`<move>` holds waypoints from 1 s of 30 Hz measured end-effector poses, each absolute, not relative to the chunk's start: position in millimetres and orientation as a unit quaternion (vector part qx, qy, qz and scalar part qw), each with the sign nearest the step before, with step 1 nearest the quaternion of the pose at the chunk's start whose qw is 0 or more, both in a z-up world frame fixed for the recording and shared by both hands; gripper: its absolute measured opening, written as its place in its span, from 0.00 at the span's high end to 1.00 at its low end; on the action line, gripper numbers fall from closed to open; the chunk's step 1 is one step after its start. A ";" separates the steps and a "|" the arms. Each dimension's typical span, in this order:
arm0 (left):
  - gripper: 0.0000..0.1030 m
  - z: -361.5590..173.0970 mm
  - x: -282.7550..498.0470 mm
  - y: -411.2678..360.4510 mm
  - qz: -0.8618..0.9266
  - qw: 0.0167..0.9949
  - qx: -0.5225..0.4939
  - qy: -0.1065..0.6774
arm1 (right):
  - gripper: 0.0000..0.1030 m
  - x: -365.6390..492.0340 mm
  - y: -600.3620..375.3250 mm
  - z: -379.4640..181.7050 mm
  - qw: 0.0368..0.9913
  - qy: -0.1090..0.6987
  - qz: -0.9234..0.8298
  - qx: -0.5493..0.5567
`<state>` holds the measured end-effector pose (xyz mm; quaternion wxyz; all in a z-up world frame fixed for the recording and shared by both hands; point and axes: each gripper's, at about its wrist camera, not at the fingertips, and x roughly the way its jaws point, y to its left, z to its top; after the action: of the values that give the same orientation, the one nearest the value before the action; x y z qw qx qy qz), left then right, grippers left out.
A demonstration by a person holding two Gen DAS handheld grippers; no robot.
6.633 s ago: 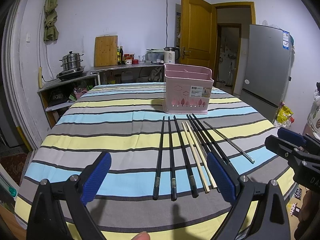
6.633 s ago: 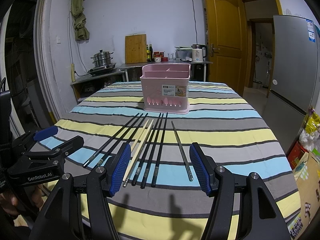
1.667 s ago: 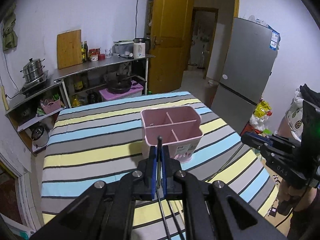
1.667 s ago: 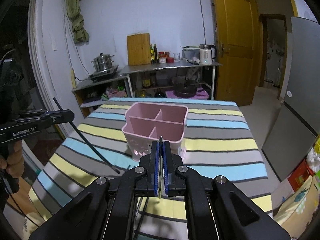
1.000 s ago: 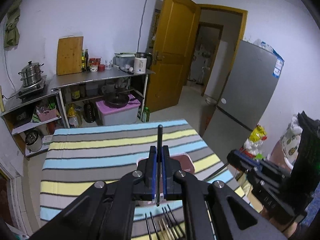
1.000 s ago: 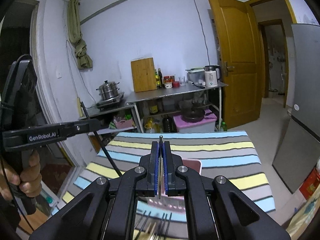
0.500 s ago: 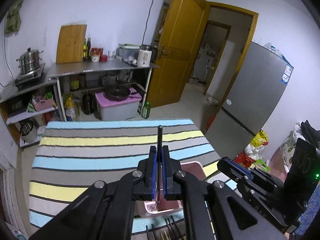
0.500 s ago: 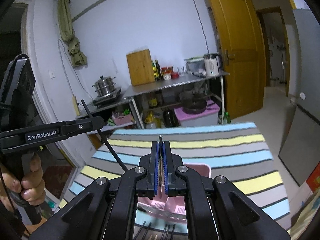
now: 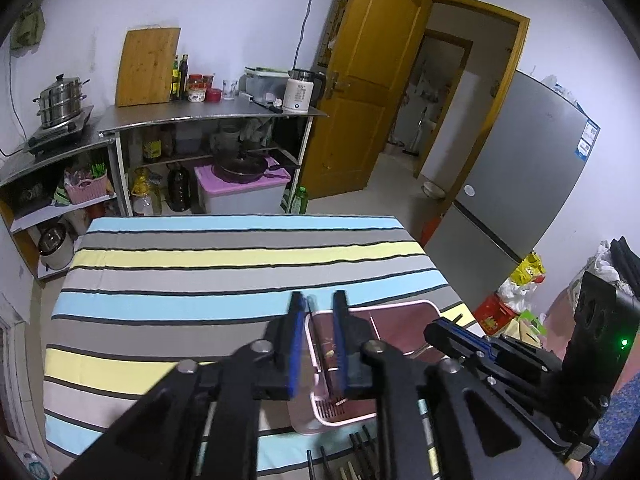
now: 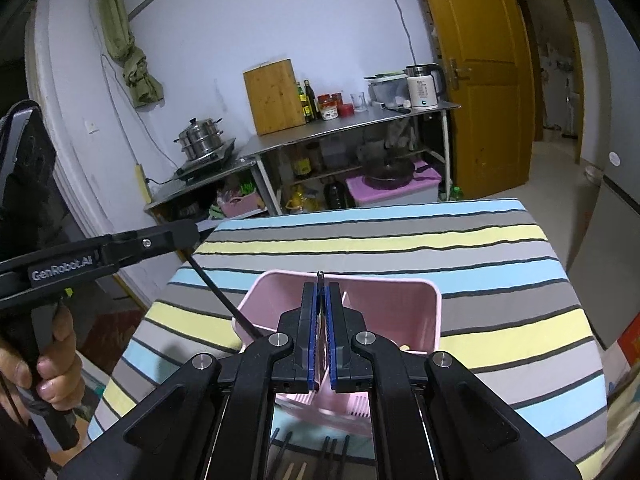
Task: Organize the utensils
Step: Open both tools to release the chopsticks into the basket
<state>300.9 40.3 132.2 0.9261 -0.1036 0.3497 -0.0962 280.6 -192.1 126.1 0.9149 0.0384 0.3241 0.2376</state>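
In the left wrist view my left gripper (image 9: 319, 300) hangs over the left end of the pink utensil basket (image 9: 400, 305). Its jaws are opening, and a black chopstick (image 9: 321, 354) stands loose between the blue pads, its lower end down in a basket compartment. The right wrist view shows the same chopstick (image 10: 224, 300) slanting from the left gripper (image 10: 188, 237) into the basket (image 10: 434, 312). My right gripper (image 10: 321, 286) is shut on a thin chopstick (image 10: 320, 275) whose tip pokes above the pads, right over the basket. It also shows in the left wrist view as the right gripper (image 9: 436, 328).
Several chopsticks (image 9: 360, 452) lie on the striped tablecloth (image 9: 200, 272) in front of the basket, seen again as loose chopsticks (image 10: 332, 448). A hand (image 10: 48, 364) holds the left gripper's handle. Kitchen shelves, a door and a fridge stand beyond the table.
Both grippers have sunk toward the basket, which now lies right under them. The left jaws have parted and the black chopstick has slid down between them.
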 end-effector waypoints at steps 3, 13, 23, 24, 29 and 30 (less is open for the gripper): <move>0.69 137.4 297.0 46.0 -0.088 0.931 -0.103 0.339 | 0.92 277.2 -196.6 130.8 0.918 0.317 0.235 0.042; 0.62 154.5 260.8 57.7 -0.080 0.942 -0.112 0.306 | 0.90 251.1 -215.7 149.5 0.927 0.293 0.232 0.042; 0.62 136.9 199.0 50.5 -0.076 0.948 -0.104 0.293 | 0.90 190.2 -239.3 143.0 0.929 0.285 0.232 0.038; 0.62 134.2 193.3 48.7 -0.076 0.948 -0.102 0.292 | 0.90 183.9 -242.3 140.9 0.930 0.285 0.231 0.037; 0.62 114.7 158.5 38.1 -0.076 0.948 -0.093 0.295 | 0.90 154.7 -257.1 128.3 0.929 0.291 0.224 0.042; 0.62 110.4 151.7 36.3 -0.077 0.948 -0.093 0.295 | 0.90 149.6 -259.6 125.8 0.929 0.291 0.225 0.043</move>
<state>151.7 36.3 110.4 0.9478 -0.0927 0.2954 -0.0765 149.6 -259.6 125.8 0.9289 0.0432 0.2913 0.2247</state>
